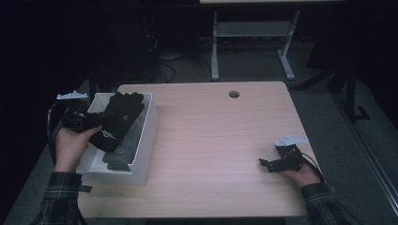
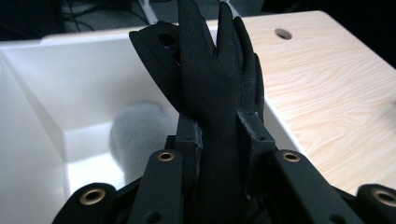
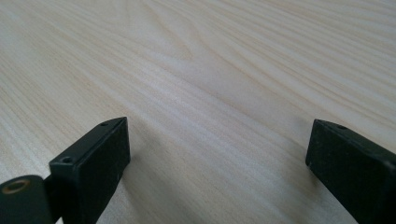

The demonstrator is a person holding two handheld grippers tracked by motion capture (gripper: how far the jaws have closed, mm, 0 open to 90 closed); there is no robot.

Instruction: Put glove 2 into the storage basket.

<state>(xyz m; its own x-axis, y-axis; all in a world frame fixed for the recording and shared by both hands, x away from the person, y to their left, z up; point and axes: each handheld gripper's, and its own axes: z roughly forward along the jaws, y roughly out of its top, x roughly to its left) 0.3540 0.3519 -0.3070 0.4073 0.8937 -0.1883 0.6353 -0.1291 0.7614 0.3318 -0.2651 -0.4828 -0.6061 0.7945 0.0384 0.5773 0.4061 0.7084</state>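
**Black glove clamped over the white bin**

We see the left gripper point(image 1: 96, 123) at the left edge of the table point(image 1: 220, 140), held in a hand point(image 1: 70, 147) that comes up from a plaid sleeve. Its jaws are closed onto a black glove point(image 2: 212, 93): in the left gripper view both pads press the glove's cuff end from either side, and the glove's fingers stand up beyond them. From the high view we find the glove lying across the open top of the white bin point(image 1: 148, 136), which sits on the table's left side. A grey glove point(image 2: 137, 133) lies on the bin's floor below it.

The right gripper point(image 3: 217, 154) rests low at the table's right edge in the other hand. We see its jaws spread wide apart with bare wood grain between them, gripping nothing.
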